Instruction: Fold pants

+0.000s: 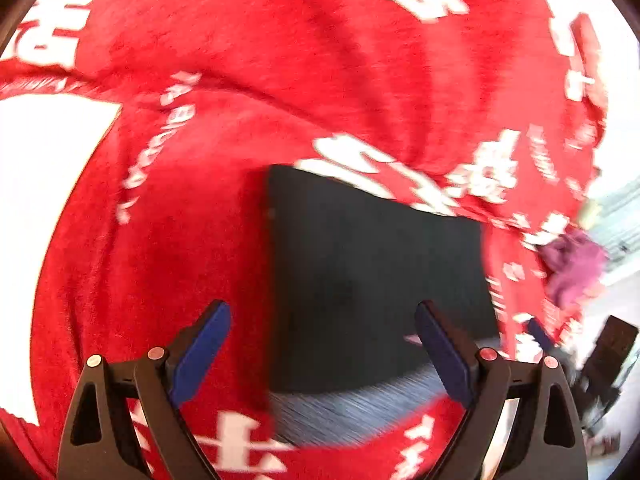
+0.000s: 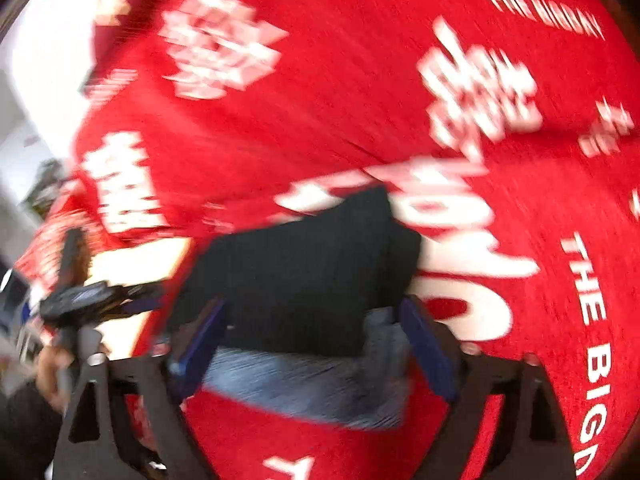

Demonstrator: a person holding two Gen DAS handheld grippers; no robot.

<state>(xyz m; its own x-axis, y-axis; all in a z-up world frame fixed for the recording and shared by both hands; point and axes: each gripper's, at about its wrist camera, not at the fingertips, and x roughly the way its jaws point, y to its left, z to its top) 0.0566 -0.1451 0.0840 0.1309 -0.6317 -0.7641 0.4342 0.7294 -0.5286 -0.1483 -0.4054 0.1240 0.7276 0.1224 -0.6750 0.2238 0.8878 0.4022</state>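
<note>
The pants (image 1: 372,280) lie as a compact dark rectangle on a red cloth (image 1: 248,80) printed with white lettering, which covers the work surface. A paler grey band, probably the waistband or a lining, shows along the near edge in both wrist views. Judging by that squared outline, most of the folding is already done and what remains is likely a last tidy or a final fold. The left gripper (image 1: 322,354) hovers just above the near edge with its blue-padded jaws spread wide and nothing between them, straddling the left part of the bundle, perhaps to leave room for a fresh grasp. The right gripper (image 2: 316,354) sits over the same near edge, jaws likewise apart and holding nothing, though motion blur makes contact with the fabric hard to judge. In the right wrist view the other tool appears at the left margin, well clear of the garment.
</note>
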